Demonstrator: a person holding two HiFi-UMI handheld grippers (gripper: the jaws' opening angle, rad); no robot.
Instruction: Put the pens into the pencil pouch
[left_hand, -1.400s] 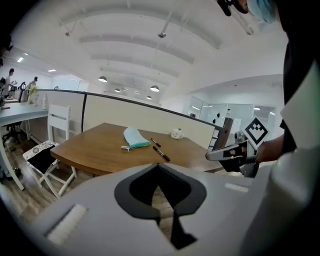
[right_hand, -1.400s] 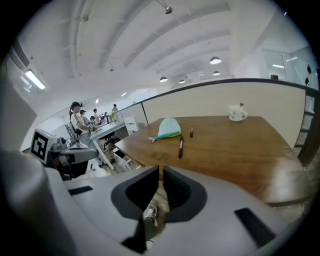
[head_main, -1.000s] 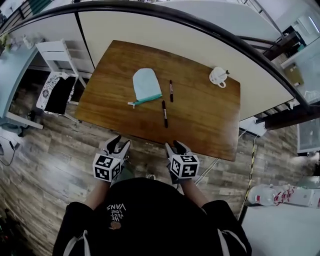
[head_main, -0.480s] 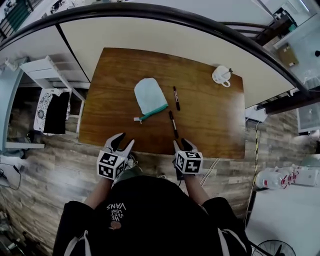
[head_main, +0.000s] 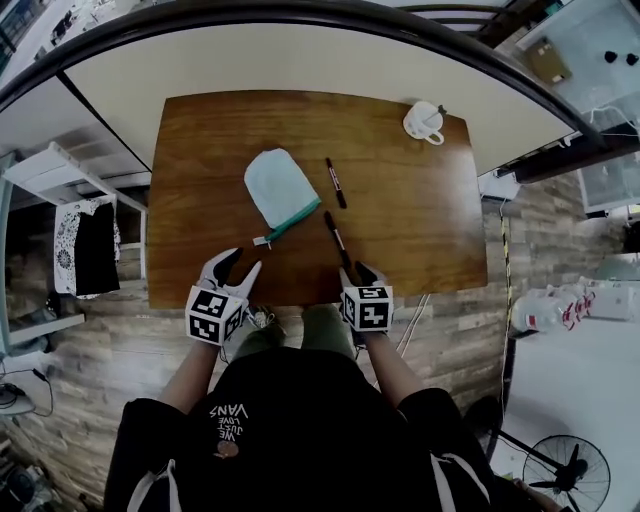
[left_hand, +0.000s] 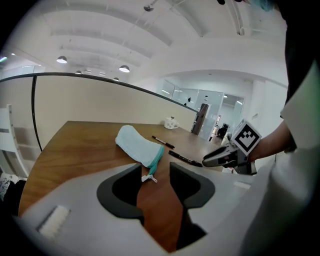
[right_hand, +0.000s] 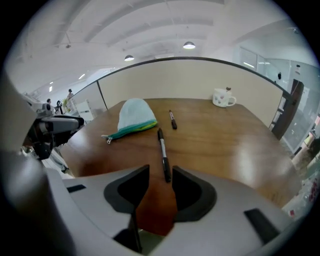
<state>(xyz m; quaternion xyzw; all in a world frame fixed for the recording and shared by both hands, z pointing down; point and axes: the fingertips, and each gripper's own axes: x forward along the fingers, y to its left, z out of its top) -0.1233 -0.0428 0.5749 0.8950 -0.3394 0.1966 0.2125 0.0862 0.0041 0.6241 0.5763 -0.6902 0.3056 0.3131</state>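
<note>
A light blue pencil pouch (head_main: 270, 186) with a teal zip edge lies on the brown table (head_main: 420, 215), left of centre. Two black pens lie to its right: the far pen (head_main: 335, 183) beside the pouch and the near pen (head_main: 336, 236) closer to the front edge. My left gripper (head_main: 236, 268) stands open at the table's front edge, facing the pouch (left_hand: 136, 143) with nothing between its fingers. My right gripper (head_main: 357, 273) is open at the front edge too. The near pen (right_hand: 163, 152) runs straight ahead of it, its close end just in front of the jaw tips.
A white mug (head_main: 424, 122) stands at the table's far right corner. A curved pale partition (head_main: 300, 60) runs behind the table. White shelving (head_main: 80, 190) stands on the plank floor to the left, and a fan (head_main: 560, 470) at bottom right.
Both grippers have come forward to the table's front edge. The right one has closed in on the near pen's end. Pouch, pens and mug lie as before.
</note>
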